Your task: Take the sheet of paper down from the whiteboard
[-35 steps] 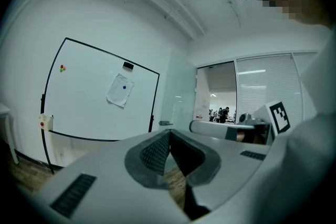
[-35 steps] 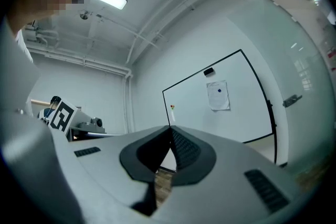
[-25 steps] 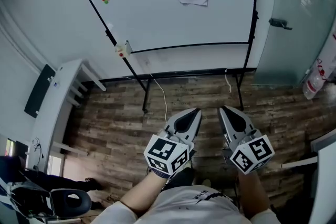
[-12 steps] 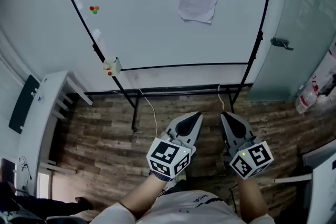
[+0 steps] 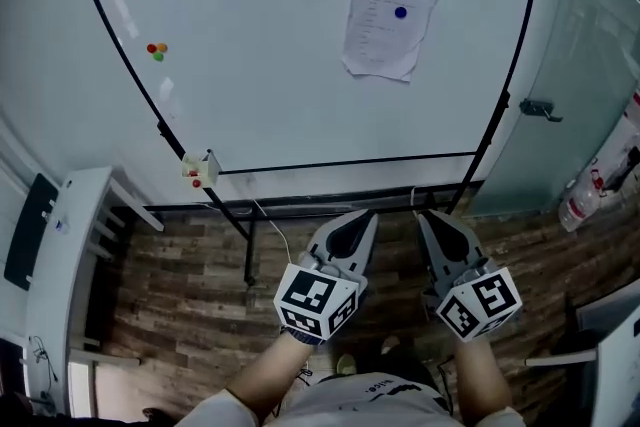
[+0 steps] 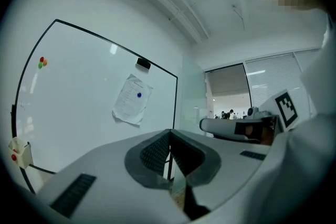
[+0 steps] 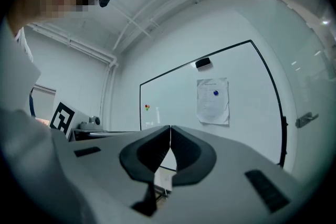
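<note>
Whiteboard [image 5: 280, 65] ahead; left gripper [image 5: 370, 215] and right gripper [image 5: 424, 215] closed, empty.

Left gripper [image 5: 366, 214] and right gripper [image 5: 424, 214] carried forward toward whiteboard [image 5: 260, 85]. Sheet of paper [image 5: 388, 25] now nearer, lower in head view. Less floor [image 5: 200, 315] ahead.

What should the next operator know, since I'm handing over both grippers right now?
Left gripper: shut, empty, well short of the board.
Right gripper: shut, empty, beside it.
Sheet of paper: on the whiteboard, upper right, under a blue magnet.
Done: nothing taken down yet.
Left: reach the board and free the sheet, probably by lifting the magnet first.
</note>
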Demonstrator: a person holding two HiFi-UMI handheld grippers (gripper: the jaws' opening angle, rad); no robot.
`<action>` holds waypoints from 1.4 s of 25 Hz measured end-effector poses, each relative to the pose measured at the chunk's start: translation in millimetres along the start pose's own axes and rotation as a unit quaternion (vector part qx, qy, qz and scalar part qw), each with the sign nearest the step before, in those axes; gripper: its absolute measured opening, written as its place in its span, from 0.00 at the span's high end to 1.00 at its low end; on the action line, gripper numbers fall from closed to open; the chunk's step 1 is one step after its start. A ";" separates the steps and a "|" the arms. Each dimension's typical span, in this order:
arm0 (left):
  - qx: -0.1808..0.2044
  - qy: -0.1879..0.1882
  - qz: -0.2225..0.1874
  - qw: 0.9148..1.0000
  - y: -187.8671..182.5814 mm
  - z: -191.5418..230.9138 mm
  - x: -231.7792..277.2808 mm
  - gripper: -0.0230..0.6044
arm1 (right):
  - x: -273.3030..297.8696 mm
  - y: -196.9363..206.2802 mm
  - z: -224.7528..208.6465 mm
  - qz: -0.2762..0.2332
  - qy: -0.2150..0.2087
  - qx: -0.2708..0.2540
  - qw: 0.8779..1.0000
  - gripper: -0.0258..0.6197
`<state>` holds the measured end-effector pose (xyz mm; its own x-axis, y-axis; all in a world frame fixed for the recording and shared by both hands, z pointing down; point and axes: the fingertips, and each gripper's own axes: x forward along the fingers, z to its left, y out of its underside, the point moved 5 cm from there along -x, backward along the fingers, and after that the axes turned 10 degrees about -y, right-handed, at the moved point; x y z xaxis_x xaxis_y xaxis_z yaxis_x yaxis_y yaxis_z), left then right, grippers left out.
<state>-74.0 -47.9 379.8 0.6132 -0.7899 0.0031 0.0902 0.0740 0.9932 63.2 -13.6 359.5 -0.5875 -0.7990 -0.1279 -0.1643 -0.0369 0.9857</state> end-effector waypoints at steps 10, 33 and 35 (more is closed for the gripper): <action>0.027 -0.048 -0.008 0.998 -15.3 60.0 119.6 0.94 | 102.5 -12.0 -113.3 -0.028 -0.041 -0.007 0.999 0.94; 0.134 -0.149 -0.079 0.977 -126.0 180.0 319.9 0.83 | 266.2 -97.7 -286.8 -0.049 -0.033 -0.145 0.988 0.86; 0.146 -0.148 -0.079 0.975 -133.2 190.0 328.5 0.79 | 278.0 -103.1 -289.6 -0.041 -0.010 -0.180 0.983 0.83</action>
<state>-33.7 -433.0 270.8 0.3529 -0.9215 -0.1620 -0.0886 -0.2052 0.9747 146.3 -405.8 254.0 -0.6007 -0.7721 -0.2075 0.0766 -0.3140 0.9463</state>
